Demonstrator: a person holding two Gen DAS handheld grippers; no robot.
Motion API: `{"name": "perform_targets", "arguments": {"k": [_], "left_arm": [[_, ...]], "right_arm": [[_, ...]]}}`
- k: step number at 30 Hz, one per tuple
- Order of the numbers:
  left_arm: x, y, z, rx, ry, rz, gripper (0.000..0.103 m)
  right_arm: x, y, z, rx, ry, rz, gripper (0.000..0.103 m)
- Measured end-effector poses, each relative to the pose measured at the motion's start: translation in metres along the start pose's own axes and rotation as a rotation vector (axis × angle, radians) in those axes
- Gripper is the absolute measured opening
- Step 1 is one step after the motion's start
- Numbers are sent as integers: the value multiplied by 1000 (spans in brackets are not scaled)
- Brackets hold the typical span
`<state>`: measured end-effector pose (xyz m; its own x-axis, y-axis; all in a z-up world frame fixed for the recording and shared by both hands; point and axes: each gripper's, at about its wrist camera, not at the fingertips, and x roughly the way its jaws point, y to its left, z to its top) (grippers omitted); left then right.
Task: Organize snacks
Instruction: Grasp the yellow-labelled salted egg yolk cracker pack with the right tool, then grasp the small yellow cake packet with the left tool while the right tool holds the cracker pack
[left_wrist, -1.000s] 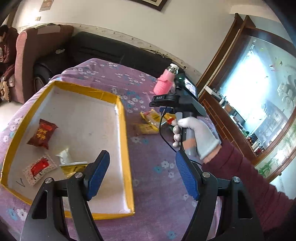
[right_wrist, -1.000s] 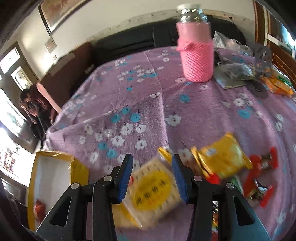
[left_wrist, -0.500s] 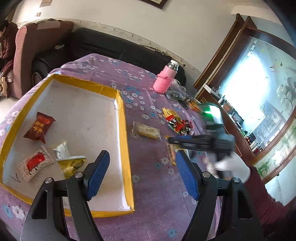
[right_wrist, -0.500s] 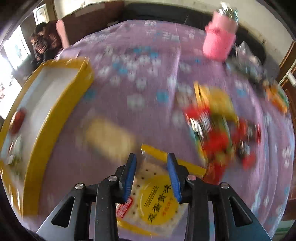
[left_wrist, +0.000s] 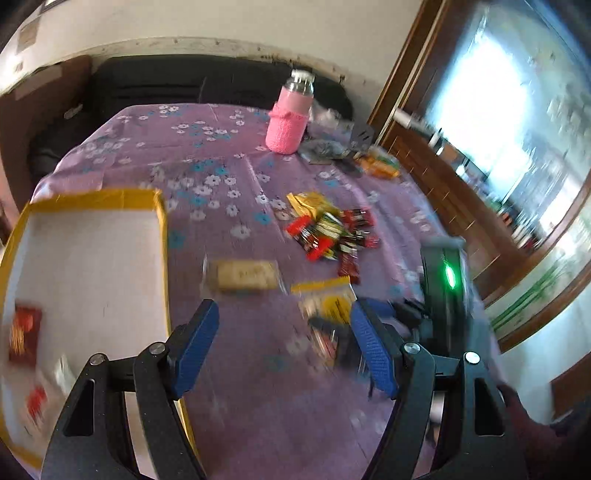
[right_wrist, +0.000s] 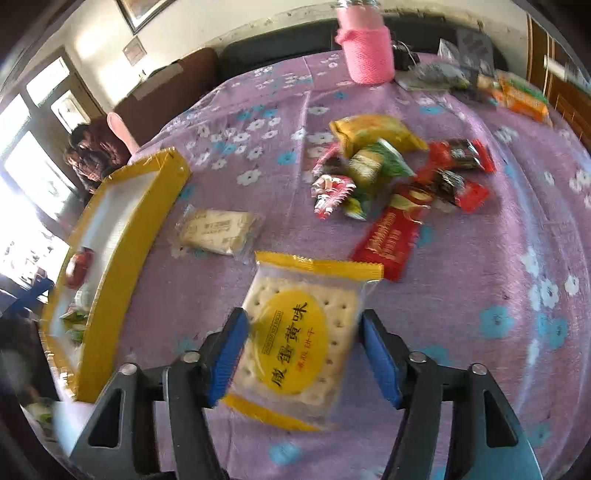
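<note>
L tool (left_wrist: 284, 350): black arms, blue ribbed pads, silver screws | R tool (right_wrist: 303, 354): same, green LED on body

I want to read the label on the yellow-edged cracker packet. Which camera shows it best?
The right wrist view: the cracker packet lies close and sharp between the open right tool, its print legible. The left wrist view shows it small, blurred and partly hidden.

A black sofa (left_wrist: 207, 79) runs along the white wall (left_wrist: 221, 22) behind the counter (left_wrist: 207, 155), draped in purple floral cloth. Bright daylight floods a wood-framed window (left_wrist: 491, 122). A framed picture (right_wrist: 138, 13) hangs above.
</note>
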<state>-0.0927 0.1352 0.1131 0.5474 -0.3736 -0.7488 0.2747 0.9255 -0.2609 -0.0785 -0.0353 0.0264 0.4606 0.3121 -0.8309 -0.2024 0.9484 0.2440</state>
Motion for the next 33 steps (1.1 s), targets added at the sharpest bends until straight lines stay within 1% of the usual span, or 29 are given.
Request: {"name": "perform_targets", "arguments": {"k": [1,2,3,5,6,7,10,13,15,17,18,19,20,21,22,23,24,25,27,28,29,31,33], "left_arm": [[12,1,7,-4,32,-9,73],[32,5,17,-31,85,-26,73],[43,9,21,-55,115,-31,73],[73,20,31,-107,191,-50,73],[87,24,36,-120,220,-52,73],[98,27,40,-120,238,-31,73],[118,22,47,-50,258,45,73],[135,19,49,16,275,128,73],[142,20,47,38,298,142,73],[141,17,43,77,320,153,73],[139,17,40,77,336,143,74],[137,15,37,64,357,116,75],[133,14,34,42,378,75,76],[128,14,29,15,398,22,76],[122,14,22,-22,423,-50,76],[117,14,17,-45,437,-92,76],[109,13,11,-62,440,-129,76],[103,12,9,-60,429,-137,76],[85,10,3,-28,374,-114,76],[79,8,1,-3,348,-84,76],[75,7,0,36,318,-32,76],[75,2,0,106,299,50,76],[86,-3,1,164,309,109,76]], "right_arm": [[4,5,-1,-17,-5,-15,75],[9,13,-3,-49,-2,-36,75],[10,20,-6,-93,-18,-64,75],[13,27,-12,-165,-21,-92,72],[12,24,-14,-171,-26,-86,71],[9,18,-14,-166,-32,-71,70],[5,2,-13,-143,-49,-99,70],[2,-15,-9,-96,-50,-96,71],[-2,-24,-6,-58,-53,-66,71],[-2,-28,-4,-34,-53,-39,71],[-3,-30,-4,-28,-52,-32,71],[-3,-30,-4,-27,-52,-31,71],[-3,-30,-4,-26,-51,-32,71],[-3,-30,-3,-24,-50,-32,71],[-3,-30,-3,-22,-50,-31,71],[-4,-31,-4,-19,-49,-28,71],[-3,-32,-3,-15,-50,-25,71],[-3,-33,-4,-12,-50,-21,71],[-3,-36,-2,-7,-52,-14,71],[-3,-37,-2,-4,-52,-12,71],[-3,-38,-2,-3,-52,-12,71],[-4,-39,-2,1,-51,-17,71],[-4,-40,-1,5,-52,-15,71]]}}
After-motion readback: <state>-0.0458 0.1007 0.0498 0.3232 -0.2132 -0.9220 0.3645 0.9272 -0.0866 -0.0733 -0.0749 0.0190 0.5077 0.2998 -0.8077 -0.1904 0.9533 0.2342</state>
